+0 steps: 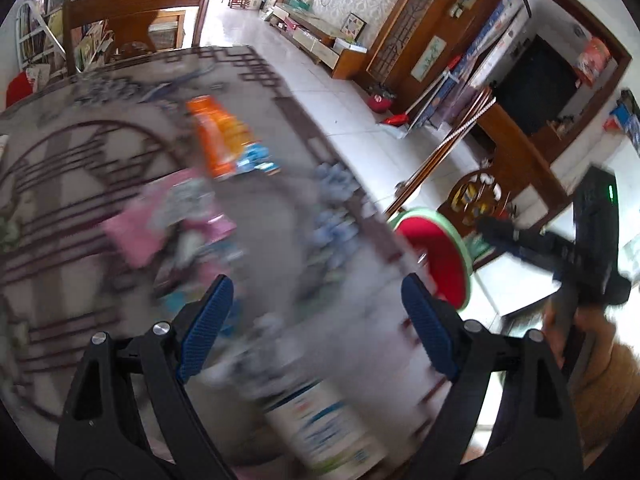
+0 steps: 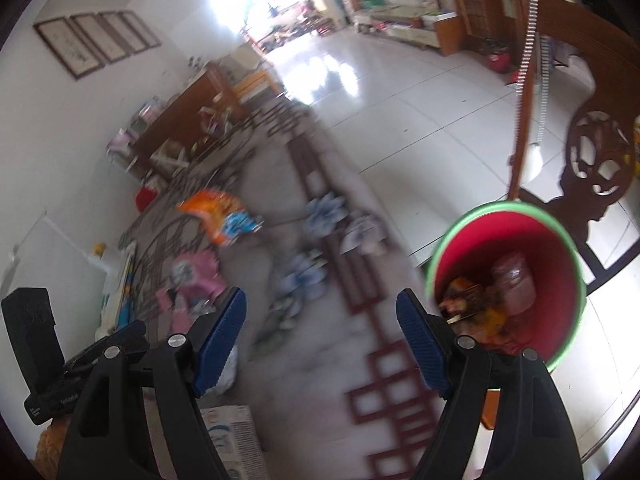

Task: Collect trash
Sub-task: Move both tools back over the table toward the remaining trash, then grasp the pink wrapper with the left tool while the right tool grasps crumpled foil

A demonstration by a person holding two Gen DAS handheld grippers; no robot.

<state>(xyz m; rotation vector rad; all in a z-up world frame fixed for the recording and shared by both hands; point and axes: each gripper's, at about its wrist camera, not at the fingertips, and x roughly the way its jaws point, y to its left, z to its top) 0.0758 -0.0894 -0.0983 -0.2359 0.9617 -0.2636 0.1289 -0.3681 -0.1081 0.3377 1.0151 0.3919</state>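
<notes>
— While both grippers hang spread and empty, which wrapper should go first?

— Left gripper (image 1: 316, 304) has nothing between its pads; the white carton (image 1: 320, 428) lies just under it on the table (image 1: 60, 152). Right gripper (image 2: 320, 316) is bare too — take the orange packet (image 2: 212, 212) or pink wrapper (image 2: 196, 276).

— And the bin?

— Red bin (image 2: 560, 264) stands off the table's edge, already holding scraps — settle first; the view is blurred.

Black grippers (image 1: 316, 320) (blue ribbed pads (image 1: 208, 324)).
</notes>
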